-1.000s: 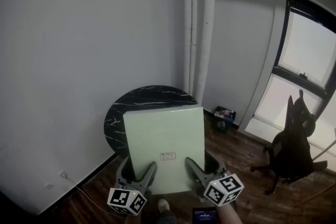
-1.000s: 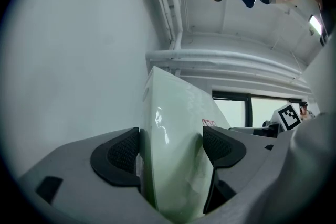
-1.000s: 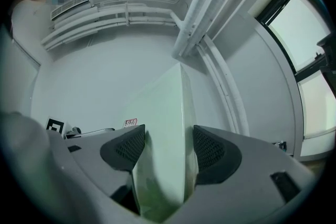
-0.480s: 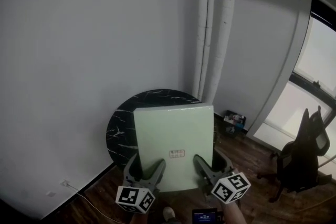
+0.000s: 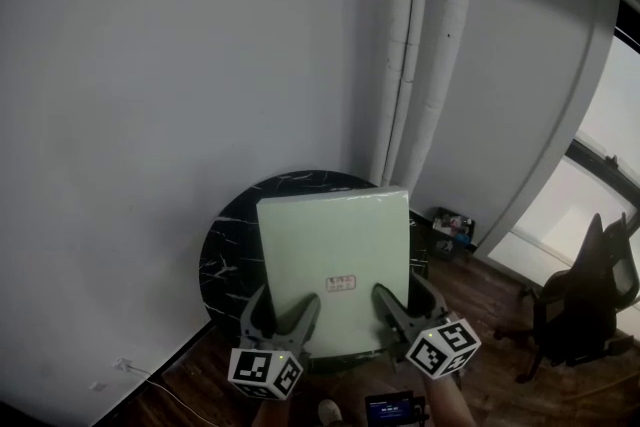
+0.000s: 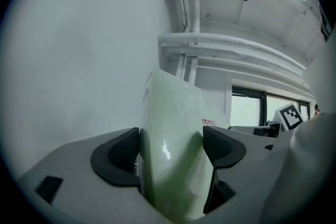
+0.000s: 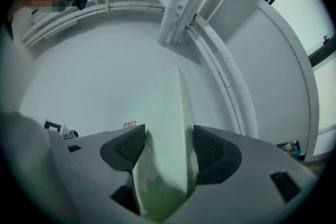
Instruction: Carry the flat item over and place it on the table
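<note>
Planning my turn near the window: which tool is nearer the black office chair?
Right. The right tool clamps the near edge of the pale green panel on the side toward the office chair; the left tool clamps the same edge, farther from it.

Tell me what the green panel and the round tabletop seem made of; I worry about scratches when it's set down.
The green panel is probably plastic or coated board, smooth and semi-gloss; a highlight shows on its face. The round tabletop is black with thin white veins, so polished marble or a marble-look laminate; which, I cannot tell.
</note>
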`<move>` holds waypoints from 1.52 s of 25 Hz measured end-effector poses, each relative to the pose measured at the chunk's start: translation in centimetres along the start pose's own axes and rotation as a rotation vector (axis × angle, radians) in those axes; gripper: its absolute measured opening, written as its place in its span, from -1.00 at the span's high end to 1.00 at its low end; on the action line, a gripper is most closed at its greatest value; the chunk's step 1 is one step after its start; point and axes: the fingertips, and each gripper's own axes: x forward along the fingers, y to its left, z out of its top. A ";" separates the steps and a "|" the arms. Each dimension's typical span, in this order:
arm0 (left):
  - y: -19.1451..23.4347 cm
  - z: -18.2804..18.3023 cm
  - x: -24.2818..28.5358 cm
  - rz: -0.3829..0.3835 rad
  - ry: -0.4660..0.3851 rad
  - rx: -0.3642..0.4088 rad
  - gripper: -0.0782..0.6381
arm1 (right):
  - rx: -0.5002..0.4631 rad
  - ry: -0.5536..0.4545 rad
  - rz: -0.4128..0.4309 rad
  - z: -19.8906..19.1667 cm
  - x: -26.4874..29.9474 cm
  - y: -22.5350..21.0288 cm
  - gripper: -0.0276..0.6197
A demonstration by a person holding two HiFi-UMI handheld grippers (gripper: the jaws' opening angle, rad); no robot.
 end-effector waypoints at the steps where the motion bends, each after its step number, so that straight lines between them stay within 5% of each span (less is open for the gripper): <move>1: 0.4 -0.1 0.6 0.003 0.007 -0.003 -0.31 | 0.003 0.003 -0.007 -0.1 0.6 -0.4 0.15; 20: 2.8 -1.6 4.6 -0.009 0.030 -0.016 -0.30 | 0.034 0.020 -0.026 -1.3 4.2 -3.1 0.15; 38: 5.4 -5.9 8.7 0.074 0.105 -0.031 -0.30 | 0.089 0.136 0.022 -5.3 8.7 -7.7 0.15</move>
